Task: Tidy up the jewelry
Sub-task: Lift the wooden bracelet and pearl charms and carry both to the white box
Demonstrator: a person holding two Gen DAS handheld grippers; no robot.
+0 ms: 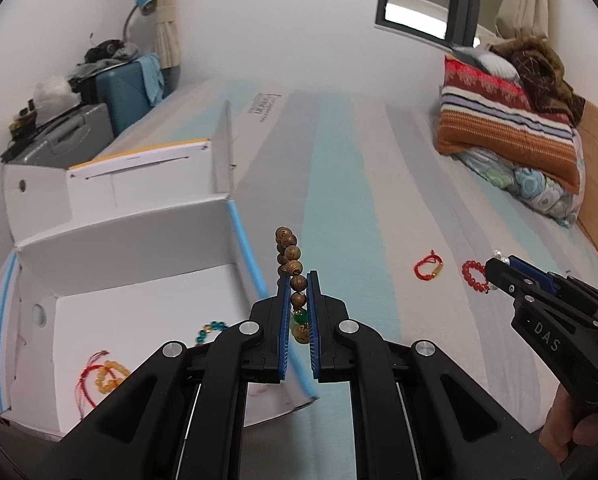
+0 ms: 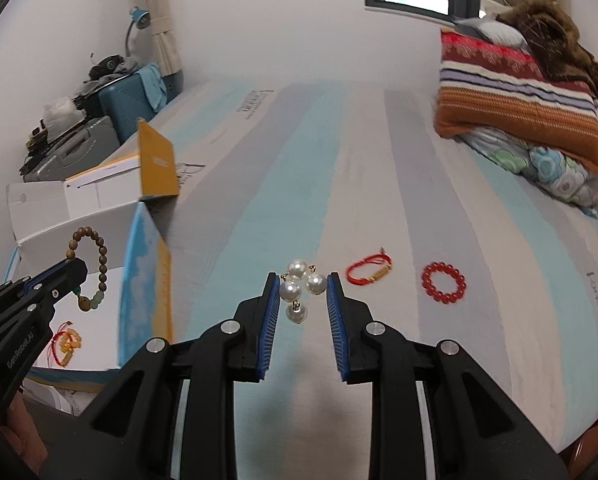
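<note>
Jaws of the left gripper [image 1: 298, 280] pinch a brown wooden-bead bracelet [image 1: 289, 256] hanging just over the white cardboard box [image 1: 147, 280] at nine o'clock; carry it inward past the rim, then release. The right gripper [image 2: 303, 280] stands open around a white pearl cluster [image 2: 301, 282], seemingly untouched; close gently, centred.

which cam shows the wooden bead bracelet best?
Right wrist: the wooden bead bracelet hangs as a full open loop from the left gripper over the white box. Left wrist sees it edge-on, a bead column partly hidden between its fingers.
</note>
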